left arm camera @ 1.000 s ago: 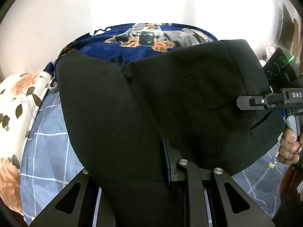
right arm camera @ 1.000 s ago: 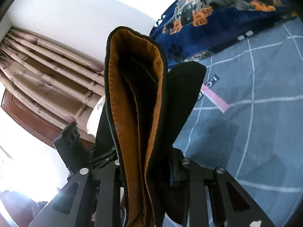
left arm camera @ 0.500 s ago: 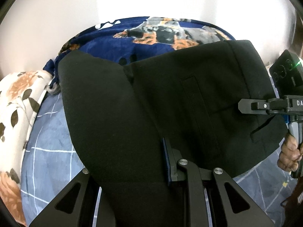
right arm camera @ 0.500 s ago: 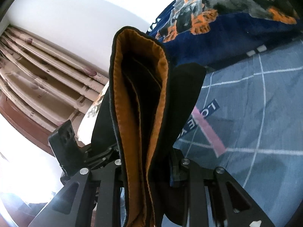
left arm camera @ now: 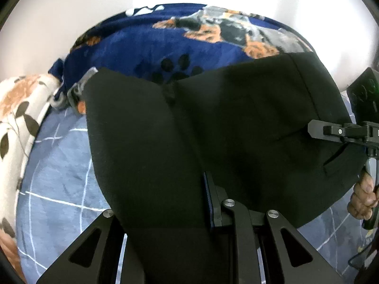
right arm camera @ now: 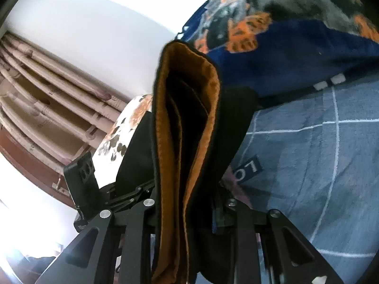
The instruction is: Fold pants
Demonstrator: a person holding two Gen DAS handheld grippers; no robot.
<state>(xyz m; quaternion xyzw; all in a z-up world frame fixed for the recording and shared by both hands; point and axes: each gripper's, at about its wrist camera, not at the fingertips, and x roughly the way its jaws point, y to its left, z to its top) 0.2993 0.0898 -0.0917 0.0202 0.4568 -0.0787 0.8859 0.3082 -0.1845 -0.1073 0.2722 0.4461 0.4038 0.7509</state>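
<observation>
The black pants [left arm camera: 213,127] hang spread between my two grippers above a blue checked bed sheet [left arm camera: 56,179]. My left gripper [left arm camera: 165,213] is shut on the pants' near edge. My right gripper shows at the right edge of the left wrist view [left arm camera: 315,130], clamped on the waist end. In the right wrist view the right gripper [right arm camera: 187,208] is shut on the waistband [right arm camera: 189,108], whose orange-brown lining faces the camera. The left gripper [right arm camera: 132,189] shows behind it, holding the same cloth.
A dark blue blanket with a dog print [left arm camera: 189,37] lies bunched at the far side of the bed. A floral pillow [left arm camera: 16,108] sits at the left. A white wall and beige curtains [right arm camera: 35,90] stand behind. A hand [left arm camera: 362,201] holds the right gripper's handle.
Both grippers have moved with the pants toward the dog-print blanket, which now looms larger. Both holds on the pants are unchanged.
</observation>
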